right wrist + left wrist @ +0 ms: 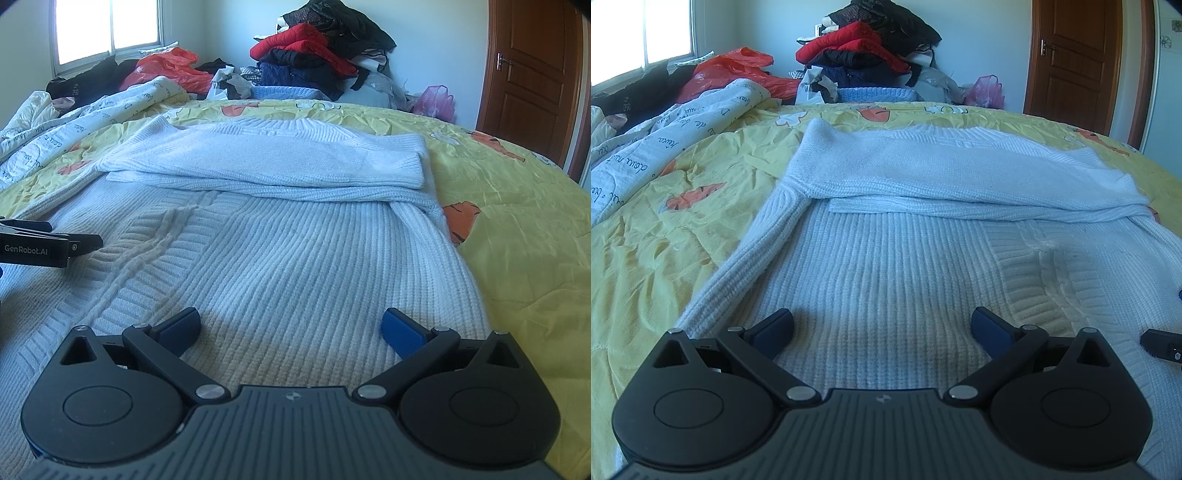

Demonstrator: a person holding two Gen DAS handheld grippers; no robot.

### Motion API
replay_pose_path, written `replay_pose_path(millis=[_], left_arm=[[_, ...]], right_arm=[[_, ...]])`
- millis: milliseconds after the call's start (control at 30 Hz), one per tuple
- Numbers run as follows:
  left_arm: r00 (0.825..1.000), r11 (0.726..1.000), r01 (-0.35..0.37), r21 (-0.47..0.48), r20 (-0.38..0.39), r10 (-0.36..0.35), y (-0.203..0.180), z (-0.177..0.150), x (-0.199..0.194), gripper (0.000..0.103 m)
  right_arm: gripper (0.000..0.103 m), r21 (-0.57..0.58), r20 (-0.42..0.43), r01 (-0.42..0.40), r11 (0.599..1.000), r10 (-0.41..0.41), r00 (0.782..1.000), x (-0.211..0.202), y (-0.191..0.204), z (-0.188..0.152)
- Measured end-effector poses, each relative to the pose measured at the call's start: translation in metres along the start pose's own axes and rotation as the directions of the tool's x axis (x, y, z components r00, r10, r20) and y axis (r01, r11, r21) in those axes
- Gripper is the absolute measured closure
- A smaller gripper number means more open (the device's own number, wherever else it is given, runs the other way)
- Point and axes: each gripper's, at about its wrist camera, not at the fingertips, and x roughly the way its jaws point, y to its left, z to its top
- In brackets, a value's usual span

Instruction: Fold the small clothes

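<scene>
A white ribbed knit sweater [894, 243] lies flat on the yellow bed cover, its sleeves folded across the chest at the far end [960, 177]. It also shows in the right wrist view [295, 243]. My left gripper [882, 328] is open and empty, just above the sweater's near left part. My right gripper [291, 328] is open and empty above the near right part. The right gripper's tip shows at the left view's right edge [1161, 343]; the left gripper shows at the right view's left edge [48, 247].
A yellow carrot-print bed cover [683, 229] lies under the sweater. A white quilt with writing [665, 136] lies bunched at the left. A pile of red and dark clothes [864, 51] and bags sits beyond the bed. A brown door [1075, 62] stands at the right.
</scene>
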Motion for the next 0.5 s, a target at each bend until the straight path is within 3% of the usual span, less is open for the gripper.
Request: replay_pose_path(millis=[500], left_arm=[[1.0, 1.0, 0.001, 0.0, 0.0, -0.001, 0.0, 0.0, 0.0004, 0.0]], right_arm=[[0.001, 0.0, 0.001, 0.002, 1.0, -0.002, 1.0, 0.0007, 0.0011, 0.0003]])
